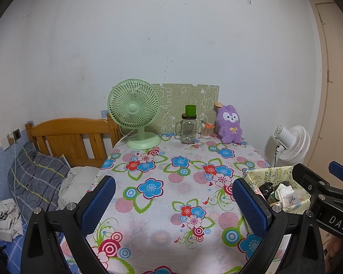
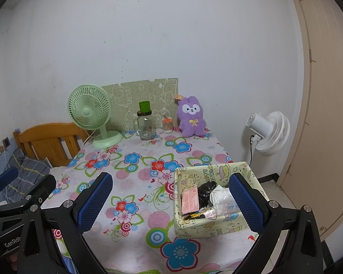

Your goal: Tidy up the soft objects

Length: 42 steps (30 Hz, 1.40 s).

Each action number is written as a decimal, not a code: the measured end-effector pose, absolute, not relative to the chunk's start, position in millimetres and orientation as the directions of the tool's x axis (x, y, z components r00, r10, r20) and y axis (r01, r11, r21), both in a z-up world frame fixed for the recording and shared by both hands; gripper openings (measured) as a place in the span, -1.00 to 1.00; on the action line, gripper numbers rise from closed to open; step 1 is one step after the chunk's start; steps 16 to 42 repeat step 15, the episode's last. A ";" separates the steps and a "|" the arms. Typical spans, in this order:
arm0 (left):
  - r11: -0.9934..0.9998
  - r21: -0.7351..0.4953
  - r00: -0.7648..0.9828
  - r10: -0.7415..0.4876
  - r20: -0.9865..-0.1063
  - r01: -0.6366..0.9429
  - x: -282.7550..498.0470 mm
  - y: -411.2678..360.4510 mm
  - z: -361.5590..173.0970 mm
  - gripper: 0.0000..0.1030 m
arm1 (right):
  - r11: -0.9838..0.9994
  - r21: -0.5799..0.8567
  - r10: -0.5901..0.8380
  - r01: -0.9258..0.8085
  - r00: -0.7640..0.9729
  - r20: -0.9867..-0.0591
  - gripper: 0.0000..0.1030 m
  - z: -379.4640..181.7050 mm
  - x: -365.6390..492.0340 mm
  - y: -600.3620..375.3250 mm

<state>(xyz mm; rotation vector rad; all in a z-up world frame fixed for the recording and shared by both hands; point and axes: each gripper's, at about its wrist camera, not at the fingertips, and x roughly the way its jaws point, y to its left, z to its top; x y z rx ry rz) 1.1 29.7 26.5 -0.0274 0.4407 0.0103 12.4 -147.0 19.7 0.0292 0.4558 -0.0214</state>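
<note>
A purple plush bunny (image 1: 230, 124) sits upright at the far right of the floral table (image 1: 167, 182), against the wall; it also shows in the right wrist view (image 2: 192, 117). A yellow patterned box (image 2: 217, 198) with packets, a black bag and tissue stands at the table's front right; it also shows in the left wrist view (image 1: 279, 187). My left gripper (image 1: 173, 196) is open and empty above the table's front. My right gripper (image 2: 171, 194) is open and empty, its right finger over the box.
A green desk fan (image 1: 135, 114), a glass jar with a green cup on it (image 1: 188, 125) and a small cotton-swab jar (image 1: 207, 130) stand at the back. A bed with a wooden headboard (image 1: 68, 137) lies left. A white floor fan (image 2: 269, 132) stands right.
</note>
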 end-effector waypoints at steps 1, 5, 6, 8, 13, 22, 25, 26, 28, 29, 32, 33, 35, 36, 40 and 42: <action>1.000 -0.024 0.904 0.003 -0.427 -0.015 1.0 29.8 26.5 0.99 | 0.999 0.024 -0.015 0.028 0.897 -0.441 0.99 19.5 11.7 -146.7; 1.000 -0.025 0.904 0.004 -0.428 -0.016 0.8 29.6 26.2 0.99 | 0.999 0.025 -0.015 0.029 0.896 -0.443 0.99 17.1 12.1 -146.9; 1.000 -0.025 0.904 0.003 -0.428 -0.016 0.9 29.5 26.3 0.99 | 0.999 0.025 -0.015 0.029 0.896 -0.444 0.99 16.6 13.6 -147.5; 1.000 -0.026 0.903 0.003 -0.430 -0.016 0.5 29.8 26.0 0.99 | 0.999 0.025 -0.016 0.030 0.896 -0.445 0.99 16.5 13.2 -147.3; 1.000 -0.026 0.899 0.002 -0.438 -0.014 3.3 28.9 21.1 0.99 | 0.999 0.024 -0.018 0.032 0.892 -0.451 0.99 12.9 15.6 -147.9; 1.000 -0.025 0.897 0.001 -0.441 -0.014 4.4 28.9 19.8 0.99 | 0.999 0.025 -0.019 0.033 0.891 -0.454 0.99 11.8 16.7 -148.2; 1.000 -0.025 0.897 0.001 -0.441 -0.014 4.4 28.9 19.8 0.99 | 0.999 0.025 -0.019 0.033 0.891 -0.454 0.99 11.8 16.7 -148.2; 1.000 -0.025 0.897 0.001 -0.441 -0.014 4.4 28.9 19.8 0.99 | 0.999 0.025 -0.019 0.033 0.891 -0.454 0.99 11.8 16.7 -148.2; 1.000 -0.025 0.897 0.001 -0.441 -0.014 4.4 28.9 19.8 0.99 | 0.999 0.025 -0.019 0.033 0.891 -0.454 0.99 11.8 16.7 -148.2; 1.000 -0.025 0.897 0.001 -0.441 -0.014 4.4 28.9 19.8 0.99 | 0.999 0.025 -0.019 0.033 0.891 -0.454 0.99 11.8 16.7 -148.2; 1.000 -0.025 0.897 0.001 -0.441 -0.014 4.4 28.9 19.8 0.99 | 0.999 0.025 -0.019 0.033 0.891 -0.454 0.99 11.8 16.7 -148.2; 1.000 -0.025 0.897 0.001 -0.441 -0.014 4.4 28.9 19.8 0.99 | 0.999 0.025 -0.019 0.033 0.891 -0.454 0.99 11.8 16.7 -148.2; 1.000 -0.025 0.897 0.001 -0.441 -0.014 4.4 28.9 19.8 0.99 | 0.999 0.025 -0.019 0.033 0.891 -0.454 0.99 11.8 16.7 -148.2; 1.000 -0.025 0.897 0.001 -0.441 -0.014 4.4 28.9 19.8 0.99 | 0.999 0.025 -0.019 0.033 0.891 -0.454 0.99 11.8 16.7 -148.2; 1.000 -0.025 0.897 0.001 -0.441 -0.014 4.4 28.9 19.8 0.99 | 0.999 0.025 -0.019 0.033 0.891 -0.454 0.99 11.8 16.7 -148.2; 1.000 -0.025 0.897 0.001 -0.441 -0.014 4.4 28.9 19.8 0.99 | 0.999 0.025 -0.019 0.033 0.891 -0.454 0.99 11.8 16.7 -148.2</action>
